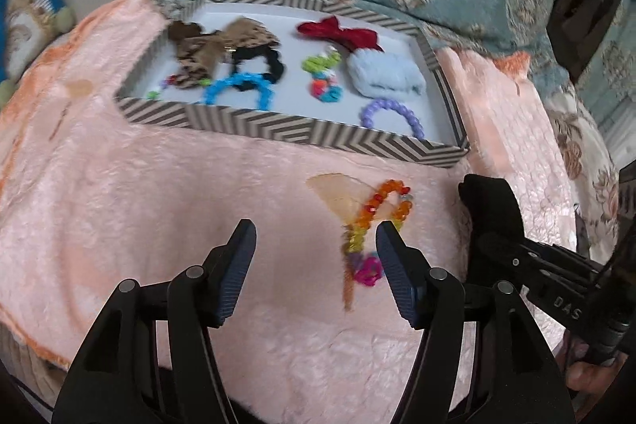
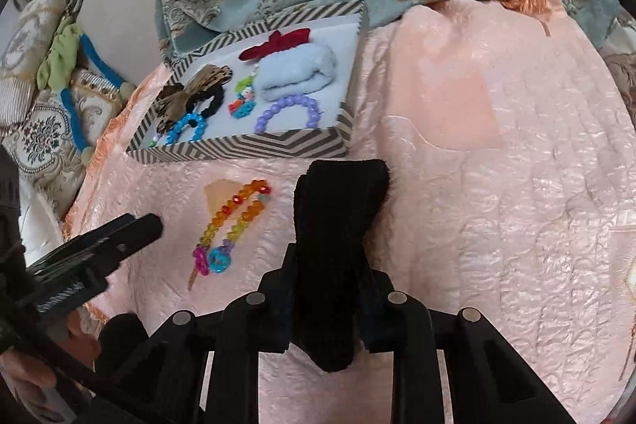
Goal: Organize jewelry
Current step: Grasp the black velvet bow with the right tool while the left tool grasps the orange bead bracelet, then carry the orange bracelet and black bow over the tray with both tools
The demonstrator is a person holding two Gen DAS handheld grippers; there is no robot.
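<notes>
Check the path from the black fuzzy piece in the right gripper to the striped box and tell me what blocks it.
Nothing visible blocks it. The right gripper is shut on the black fuzzy piece, and only bare pink blanket lies between it and the striped box. The rainbow bead bracelet lies off to the left.

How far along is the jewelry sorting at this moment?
Mostly done: the box already holds the purple bracelet, blue bracelet, red bow and other pieces. In hand: the right hand-held gripper is shut on a black band. Left: the rainbow bracelet lies on the pink blanket, by the open left hand-held gripper.
</notes>
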